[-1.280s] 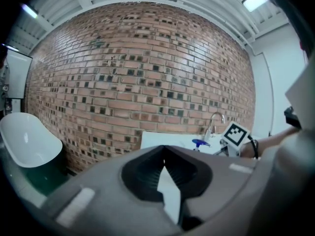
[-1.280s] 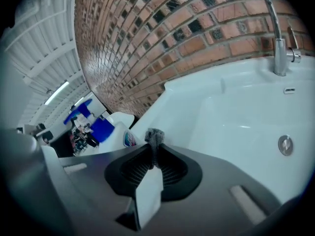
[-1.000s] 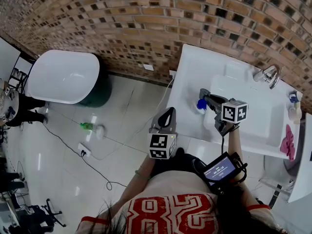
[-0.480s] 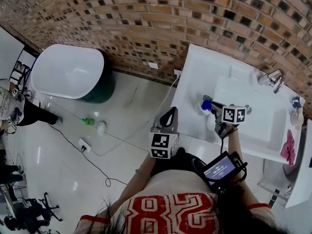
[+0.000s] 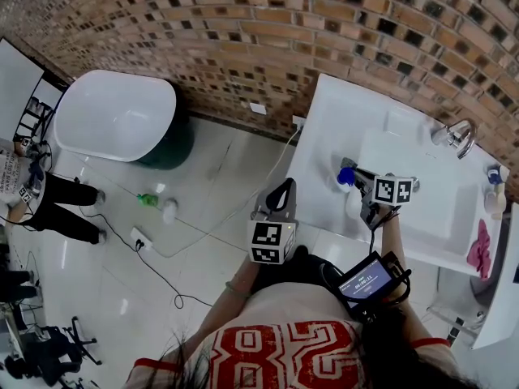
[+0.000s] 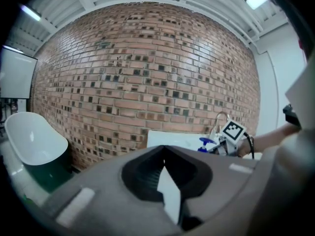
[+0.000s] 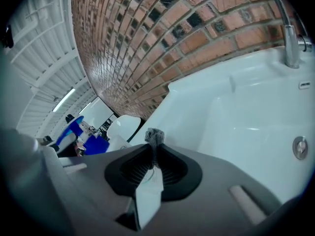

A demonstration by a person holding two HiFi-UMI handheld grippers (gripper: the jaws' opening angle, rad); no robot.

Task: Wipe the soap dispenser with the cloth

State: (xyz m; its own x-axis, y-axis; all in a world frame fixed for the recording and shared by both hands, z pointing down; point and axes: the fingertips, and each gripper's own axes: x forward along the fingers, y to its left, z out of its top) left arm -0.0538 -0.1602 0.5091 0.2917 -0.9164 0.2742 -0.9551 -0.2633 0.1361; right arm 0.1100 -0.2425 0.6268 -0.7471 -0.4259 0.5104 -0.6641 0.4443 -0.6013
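From the head view, the right gripper (image 5: 354,173) reaches over the front edge of the white sink (image 5: 324,128), with its tips against the blue pump top of the soap dispenser (image 5: 346,175). The dispenser stands on the sink's left side, well apart from the faucet (image 5: 456,134). This view does not show what the jaws carry. The right gripper view does: they are pinched tight on a small tuft of grey cloth (image 7: 154,136), with the dispenser's blue top just to their left and the basin beyond.

A pink cloth (image 5: 480,245) lies at the sink's far right end and shows only from the head.

The left gripper (image 5: 282,188) hangs off the sink's left front corner, above the floor, and points towards the brick wall (image 5: 243,39). Its own view shows the jaws brought together with nothing between them. Further off it catches the dispenser's pump and the right gripper's marker cube (image 6: 231,130) side-on.

The right forearm stretches out straight from the body. The left arm is bent and kept close.
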